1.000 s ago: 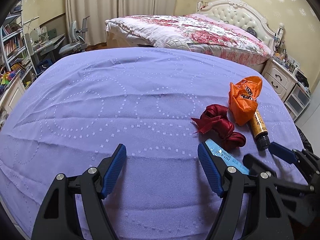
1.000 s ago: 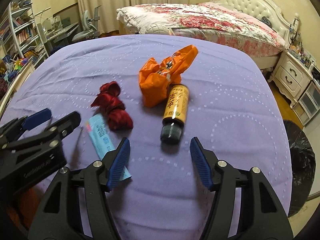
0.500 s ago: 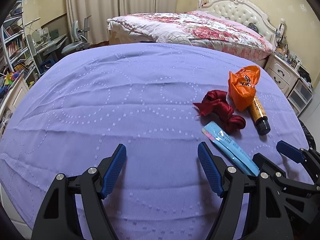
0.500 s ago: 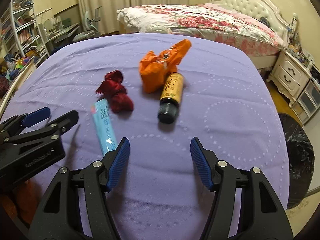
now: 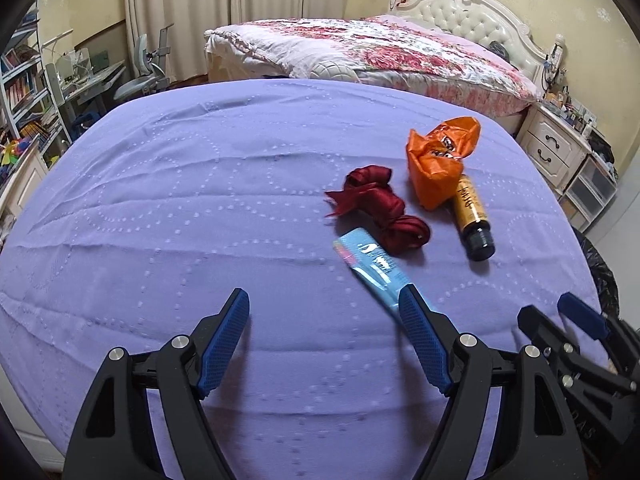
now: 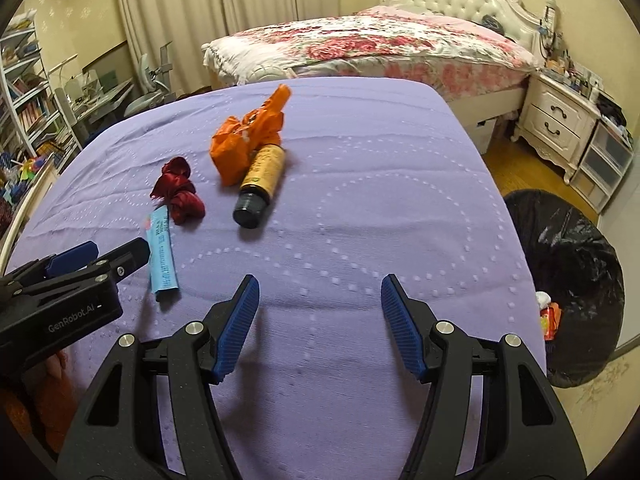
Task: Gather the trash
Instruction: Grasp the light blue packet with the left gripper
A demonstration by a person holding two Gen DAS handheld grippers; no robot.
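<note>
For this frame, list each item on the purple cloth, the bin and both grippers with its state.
Crumpled orange plastic wrapper: lying against the bottle.
Amber bottle with black cap: on its side, capped.
Dark red ribbon: bunched.
Light blue flat packet: lying flat.
Black-lined bin: open, some trash inside.
Left gripper: open, empty.
Right gripper: open, empty.

A home bedroom: floral-quilted bed (image 5: pixel 380 52), white nightstand (image 6: pixel 556 120), bookshelves (image 5: pixel 24 92).

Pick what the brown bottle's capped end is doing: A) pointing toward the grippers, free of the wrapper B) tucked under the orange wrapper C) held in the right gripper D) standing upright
A. The brown bottle lies on its side on the purple cover, black cap toward the camera, its far end against the orange wrapper; the right gripper is open and empty.
</note>
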